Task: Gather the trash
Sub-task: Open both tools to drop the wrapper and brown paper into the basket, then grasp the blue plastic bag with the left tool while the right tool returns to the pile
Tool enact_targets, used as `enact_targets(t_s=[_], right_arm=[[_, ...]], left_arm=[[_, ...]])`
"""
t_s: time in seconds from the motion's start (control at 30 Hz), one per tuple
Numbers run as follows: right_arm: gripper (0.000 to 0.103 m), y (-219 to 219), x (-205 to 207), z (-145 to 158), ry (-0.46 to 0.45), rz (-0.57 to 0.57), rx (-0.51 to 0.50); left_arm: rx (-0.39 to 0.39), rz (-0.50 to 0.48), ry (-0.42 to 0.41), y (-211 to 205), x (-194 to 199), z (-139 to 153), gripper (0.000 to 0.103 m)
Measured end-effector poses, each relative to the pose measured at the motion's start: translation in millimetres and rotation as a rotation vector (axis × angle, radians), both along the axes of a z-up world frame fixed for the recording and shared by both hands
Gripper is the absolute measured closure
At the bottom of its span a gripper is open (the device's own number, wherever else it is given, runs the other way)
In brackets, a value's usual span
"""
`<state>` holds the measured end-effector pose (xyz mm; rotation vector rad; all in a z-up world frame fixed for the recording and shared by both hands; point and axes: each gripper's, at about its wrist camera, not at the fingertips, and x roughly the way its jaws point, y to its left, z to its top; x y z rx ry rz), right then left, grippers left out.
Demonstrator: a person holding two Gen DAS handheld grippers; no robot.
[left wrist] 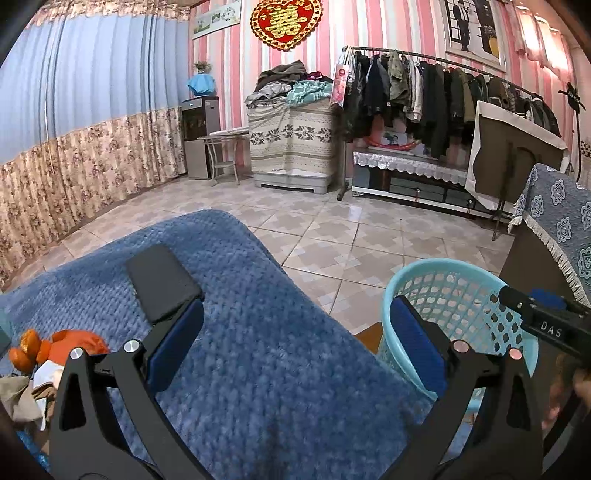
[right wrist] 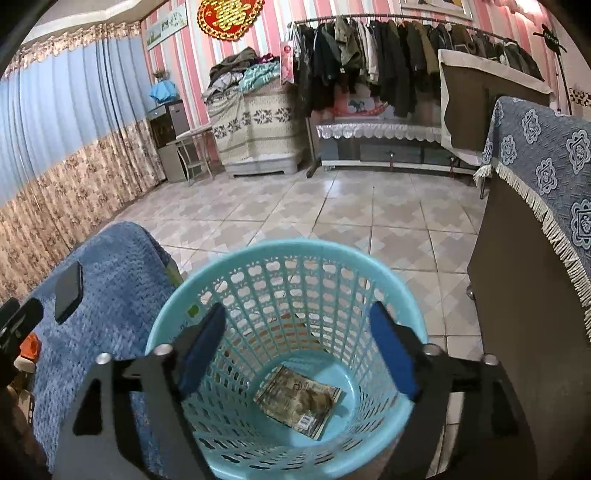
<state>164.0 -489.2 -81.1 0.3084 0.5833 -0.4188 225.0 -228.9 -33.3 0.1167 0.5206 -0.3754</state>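
My left gripper [left wrist: 295, 332] hangs with jaws wide apart, nothing between them, over the blue blanket [left wrist: 258, 369] left of the basket [right wrist: 221, 273]. My right gripper [right wrist: 297, 354] gapes empty above the basket, a flat wrapper [right wrist: 299, 400] on its bottom.

Gripper lettering: "DAS", white caps on the black body of the right gripper [left wrist: 550, 325], seen at right edge of left wrist view.
Wall ornament: red heart-shaped plaque [left wrist: 285, 21], gold border, w/ gold Chinese double-happiness character 囍; far wall, pink stripes. Same plaque [right wrist: 229, 16] in right wrist view, cut off at top, character only partly shown.
Basket contents: flat printed packet [right wrist: 300, 400] on bottom of turquoise basket [right wrist: 221, 266]; barcode near its lower edge, round emblem up top; print too small to read.
Hanging bag: pink-white bag [left wrist: 340, 83] at left end of clothes rail; print not legible.
Wall pictures: no readable text.
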Motion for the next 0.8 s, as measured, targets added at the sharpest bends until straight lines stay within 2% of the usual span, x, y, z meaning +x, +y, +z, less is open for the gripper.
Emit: enact_targets(t_s=[0.07, 0.27, 0.8], right_arm=[[0.011, 2.5, -1.8, 3.6, -0.01, -0.002, -0.021], [0.004, 8.1, -4.3, 10.7, -0.036, -0.014, -0.035], [0.004, 81.3, -9.9, 14.7, -0.043, 0.118, -0.13]], left_arm=[[-0.003, 0.007, -0.003, 4.8, -4.3, 3.1, 0.005], [-0.015, 0.045, -0.023, 33.5, -20.4, 13.9, 0.005], [-0.001, 0.223, -0.037, 152.9, -73.5, 25.8, 0.005]])
